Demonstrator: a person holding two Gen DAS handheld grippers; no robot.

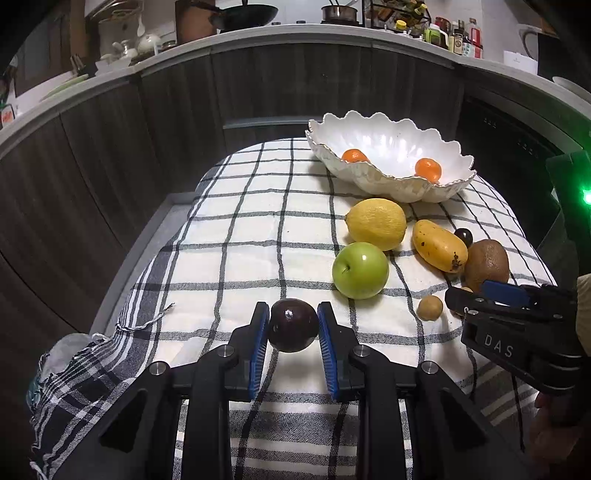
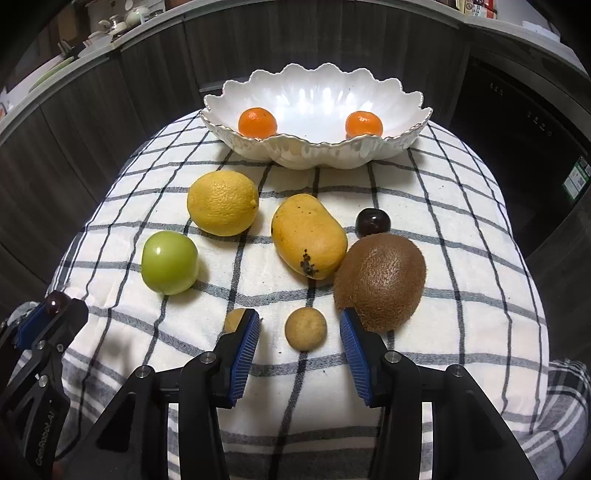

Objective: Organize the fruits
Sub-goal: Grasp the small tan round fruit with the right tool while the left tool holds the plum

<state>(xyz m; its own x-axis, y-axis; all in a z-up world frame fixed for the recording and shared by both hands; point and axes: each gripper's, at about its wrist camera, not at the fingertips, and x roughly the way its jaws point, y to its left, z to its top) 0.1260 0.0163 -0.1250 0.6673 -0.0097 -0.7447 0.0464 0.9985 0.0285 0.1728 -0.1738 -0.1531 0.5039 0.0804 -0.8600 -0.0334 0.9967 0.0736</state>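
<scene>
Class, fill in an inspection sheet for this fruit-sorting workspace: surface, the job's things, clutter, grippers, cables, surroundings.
Surface: white cloth with dark checks covers the table.
Job's things: white scalloped bowl holds two small orange citrus fruits. On the cloth: yellow lemon, green apple, yellow mango, brown kiwi, small dark round fruit, two small tan round fruits.
Clutter: nothing seen.
Grippers: left gripper shut on a dark purple round fruit; right gripper straddles one tan fruit, pads not touching.
Cables: nothing seen.
Surroundings: dark wood-grain cabinets; countertop with cookware and bottles.
</scene>
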